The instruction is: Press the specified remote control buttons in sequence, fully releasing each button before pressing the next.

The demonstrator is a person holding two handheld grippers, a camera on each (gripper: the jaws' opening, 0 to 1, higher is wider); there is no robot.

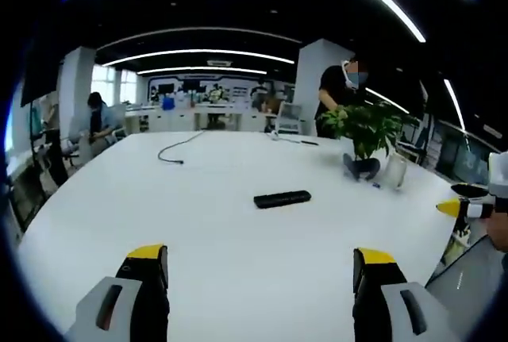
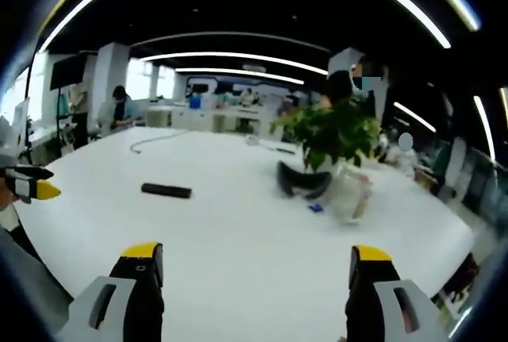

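- Left gripper view looks along the left gripper (image 1: 260, 267), whose 2 yellow-tipped jaws stand wide apart above the white table (image 1: 214, 223) with nothing between them.
- The black remote control (image 1: 282, 198) lies flat on the table ahead of those jaws, well apart from them, its long side running across the picture. No writing or button marks on it can be read.
- Beyond the remote and to its right stands a potted plant (image 1: 367, 128), with a pale container (image 1: 393, 171) just beside it.
- A thin dark cable (image 1: 179, 147) lies on the far part of the table.
- At the right edge of this view the right gripper (image 1: 462, 209) comes in, yellow tip pointing left.
- Right gripper view shows the right gripper (image 2: 252, 267) with its 2 jaws spread equally wide, gripping nothing.
- Here the remote control (image 2: 166, 190) lies left of centre, the plant (image 2: 329, 136) to the right, and the left gripper (image 2: 32, 187) enters from the left edge.
- People sit and stand at desks in the background; no signs there are legible.
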